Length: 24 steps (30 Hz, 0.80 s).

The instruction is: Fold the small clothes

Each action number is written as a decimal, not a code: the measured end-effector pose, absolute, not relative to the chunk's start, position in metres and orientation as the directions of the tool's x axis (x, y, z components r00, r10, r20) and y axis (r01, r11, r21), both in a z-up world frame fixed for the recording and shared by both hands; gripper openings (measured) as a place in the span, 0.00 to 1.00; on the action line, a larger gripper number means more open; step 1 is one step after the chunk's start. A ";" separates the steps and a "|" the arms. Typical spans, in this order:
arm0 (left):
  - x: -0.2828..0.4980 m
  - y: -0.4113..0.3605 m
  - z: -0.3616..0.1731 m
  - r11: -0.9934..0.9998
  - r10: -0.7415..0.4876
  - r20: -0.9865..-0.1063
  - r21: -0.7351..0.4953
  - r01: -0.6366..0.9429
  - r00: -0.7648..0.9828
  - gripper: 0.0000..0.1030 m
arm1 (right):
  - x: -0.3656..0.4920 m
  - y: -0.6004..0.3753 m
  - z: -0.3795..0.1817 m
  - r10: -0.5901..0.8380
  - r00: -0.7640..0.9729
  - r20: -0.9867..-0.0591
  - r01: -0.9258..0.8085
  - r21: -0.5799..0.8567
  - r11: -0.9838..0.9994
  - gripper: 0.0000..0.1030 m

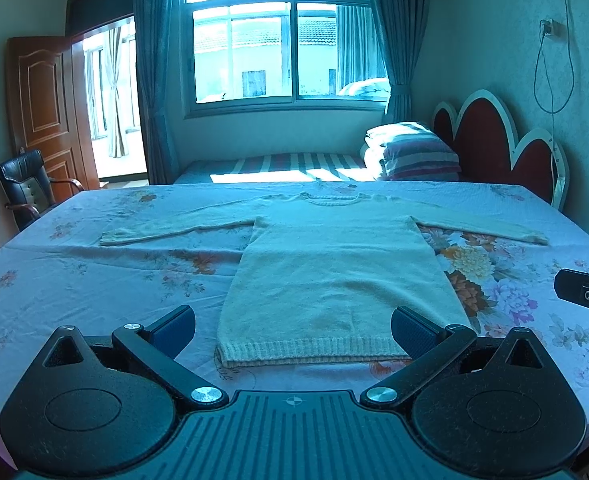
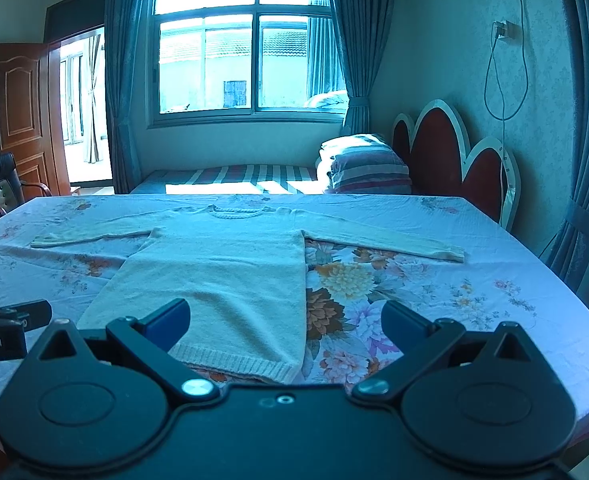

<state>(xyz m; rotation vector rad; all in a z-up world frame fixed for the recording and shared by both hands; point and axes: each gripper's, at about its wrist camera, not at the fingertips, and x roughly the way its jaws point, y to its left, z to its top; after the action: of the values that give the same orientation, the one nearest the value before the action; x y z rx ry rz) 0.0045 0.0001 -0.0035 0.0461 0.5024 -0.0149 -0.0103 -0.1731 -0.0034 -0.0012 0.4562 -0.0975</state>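
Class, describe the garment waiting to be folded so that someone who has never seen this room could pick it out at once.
Start at the big table under a floral tablecloth, in front of the window. On it a pale cream knitted sweater lies flat, its ribbed hem toward the cameras and its round neckline toward the window. It is the only garment there, plain against the flower print, both long sleeves spread sideways.

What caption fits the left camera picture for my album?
Open left gripper hovers at the hem of a cream sweater spread flat, sleeves out, on a flowered tablecloth.

left gripper jaws spread wide, right gripper jaws spread wide, both level, side by side
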 end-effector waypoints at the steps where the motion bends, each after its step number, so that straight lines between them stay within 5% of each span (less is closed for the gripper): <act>1: 0.005 0.000 -0.004 0.999 -0.003 -0.482 0.042 0.027 0.876 1.00 | -0.010 -0.174 -0.004 -0.094 0.893 -0.439 0.094 -0.023 0.995 0.99; 24: 0.008 -0.002 -0.006 0.999 -0.001 -0.482 0.046 0.027 0.876 1.00 | -0.010 -0.175 -0.003 -0.089 0.893 -0.442 0.088 -0.022 0.996 0.99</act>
<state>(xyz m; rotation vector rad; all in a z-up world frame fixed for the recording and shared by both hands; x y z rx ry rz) 0.0080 -0.0015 -0.0062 0.0520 0.5028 -0.0148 -0.0099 -0.1750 -0.0034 -0.0015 0.4582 -0.0917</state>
